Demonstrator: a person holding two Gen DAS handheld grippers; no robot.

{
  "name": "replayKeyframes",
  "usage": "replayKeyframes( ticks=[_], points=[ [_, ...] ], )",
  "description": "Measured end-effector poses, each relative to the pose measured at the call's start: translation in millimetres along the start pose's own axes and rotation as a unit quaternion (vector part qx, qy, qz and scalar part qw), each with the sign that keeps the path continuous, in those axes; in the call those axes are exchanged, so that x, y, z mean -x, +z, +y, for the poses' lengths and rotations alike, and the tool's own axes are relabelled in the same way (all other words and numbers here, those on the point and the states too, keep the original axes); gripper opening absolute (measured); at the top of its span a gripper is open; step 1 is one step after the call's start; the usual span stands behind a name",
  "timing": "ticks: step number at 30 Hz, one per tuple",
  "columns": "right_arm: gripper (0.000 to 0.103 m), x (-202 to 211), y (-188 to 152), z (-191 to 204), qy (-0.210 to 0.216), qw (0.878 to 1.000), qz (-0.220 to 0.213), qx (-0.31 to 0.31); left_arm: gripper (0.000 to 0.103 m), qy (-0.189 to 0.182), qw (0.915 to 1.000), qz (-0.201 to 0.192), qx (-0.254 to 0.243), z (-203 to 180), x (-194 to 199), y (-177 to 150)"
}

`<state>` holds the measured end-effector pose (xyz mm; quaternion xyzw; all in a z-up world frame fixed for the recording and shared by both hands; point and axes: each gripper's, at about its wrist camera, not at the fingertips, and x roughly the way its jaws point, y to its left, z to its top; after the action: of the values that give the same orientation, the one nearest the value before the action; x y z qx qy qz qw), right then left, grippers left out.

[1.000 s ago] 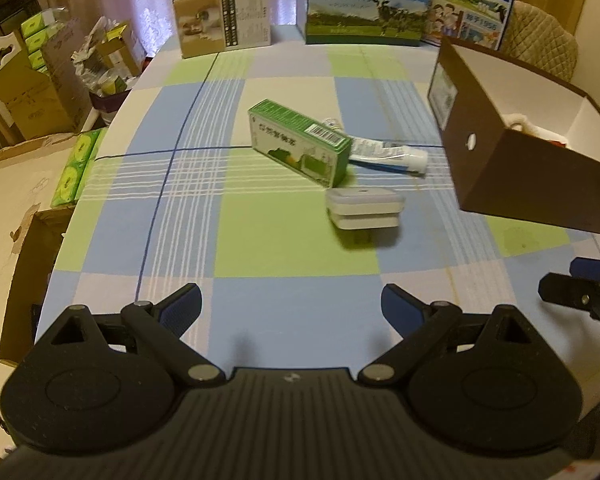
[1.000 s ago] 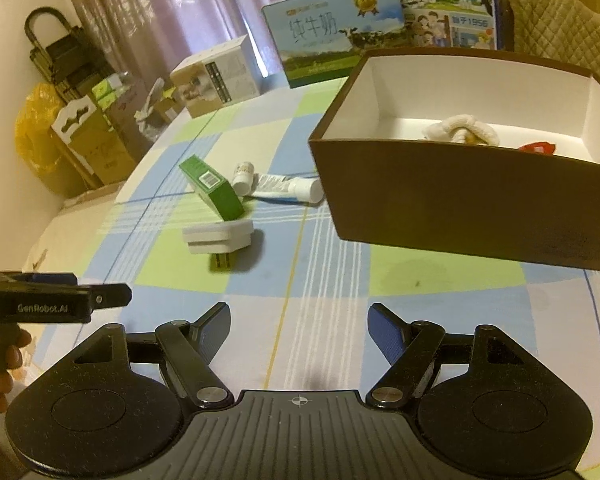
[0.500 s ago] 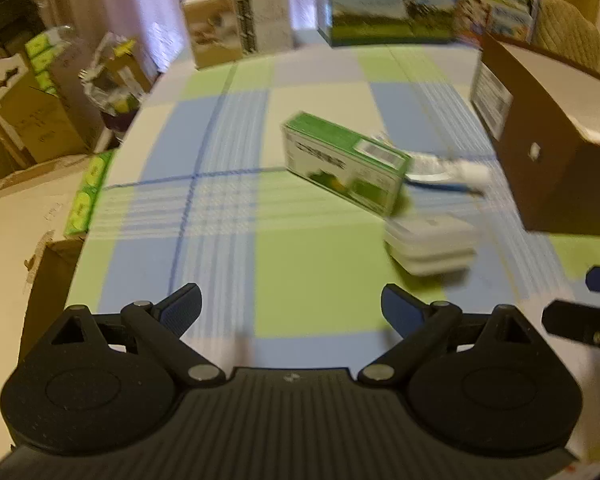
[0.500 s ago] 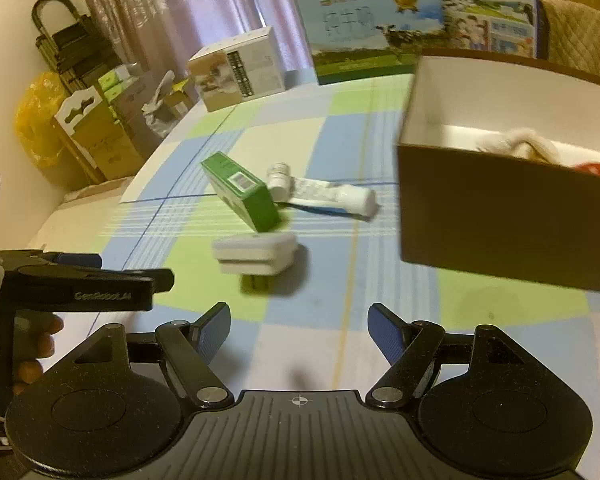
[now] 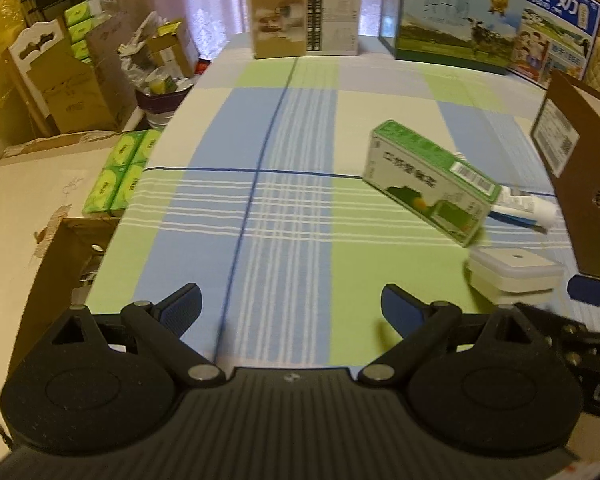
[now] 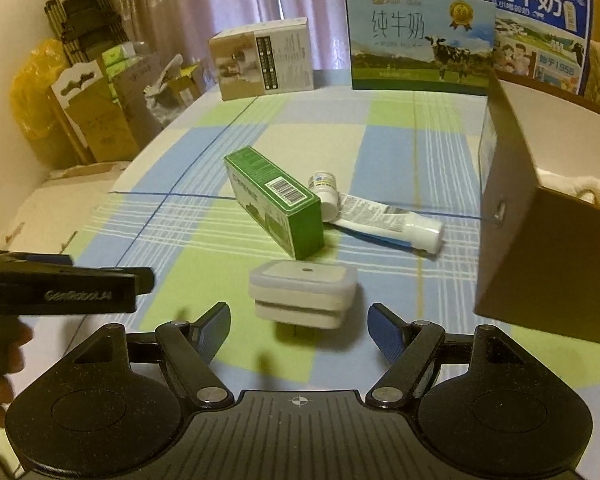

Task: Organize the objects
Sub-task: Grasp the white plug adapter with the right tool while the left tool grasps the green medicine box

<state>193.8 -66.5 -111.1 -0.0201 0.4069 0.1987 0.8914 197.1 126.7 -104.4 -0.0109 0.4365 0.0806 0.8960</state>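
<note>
The right gripper [image 6: 299, 326] has its jaws spread wide and empty, hovering low over the checked table [image 6: 388, 148]. Just ahead of the jaws and centred between them sits the white plastic case [image 6: 303, 293]: a flat, rounded-corner rectangle with a translucent lid, a small round dot in the lid's middle and a groove running round its side. It lies flat on a green square of the cloth, not touched by either finger.

Beyond the case, a green carton [image 6: 275, 201] lies on its long side, angled away to the left of the jaws, with a white barcode label on its top face. Behind the carton's near end a small white bottle [image 6: 324, 191] lies, and a white tube [image 6: 388, 222] stretches from there toward the right, cap end pointing to the brown open box [image 6: 512, 216], which stands to the right of the jaws with something pale and fluffy inside.

The left gripper [image 5: 291, 306] also has wide, empty jaws over bare cloth; from there the case [image 5: 514, 271] sits ahead and off to the right of its right finger, the carton [image 5: 428, 182] farther on.
</note>
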Motion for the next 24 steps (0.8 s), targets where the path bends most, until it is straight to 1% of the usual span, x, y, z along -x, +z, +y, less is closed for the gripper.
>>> replayKeyframes(
  ticks=[4,6,11,12,13,19,24],
  points=[
    [0.073,-15,5,8,-0.029,0.999,0.003,0.018,0.095,0.002,1.0,-0.002,-0.002,0,1,-2],
    [0.073,-22,4,8,-0.037,0.999,0.009,0.019,0.095,0.0,1.0,-0.004,-0.008,-2,1,-2],
    [0.072,-34,0,3,-0.036,0.999,0.012,0.017,0.095,-0.001,1.0,0.003,-0.009,-4,-3,-4],
    [0.058,-35,-1,2,-0.034,0.999,0.014,0.019,0.095,-0.003,1.0,0.005,-0.007,-4,-4,-4],
    [0.054,-35,-2,1,-0.029,0.999,0.015,0.02,0.095,-0.005,0.9999,0.007,-0.006,-4,-5,-4],
    [0.054,-20,-11,-17,-0.024,1.0,0.013,0.012,0.094,-0.026,0.9996,0.011,-0.002,-10,-5,-8],
    [0.053,12,-27,-47,-0.021,1.0,0.001,-0.014,0.094,-0.047,0.9988,0.016,-0.002,-21,-2,-14]
  ],
)
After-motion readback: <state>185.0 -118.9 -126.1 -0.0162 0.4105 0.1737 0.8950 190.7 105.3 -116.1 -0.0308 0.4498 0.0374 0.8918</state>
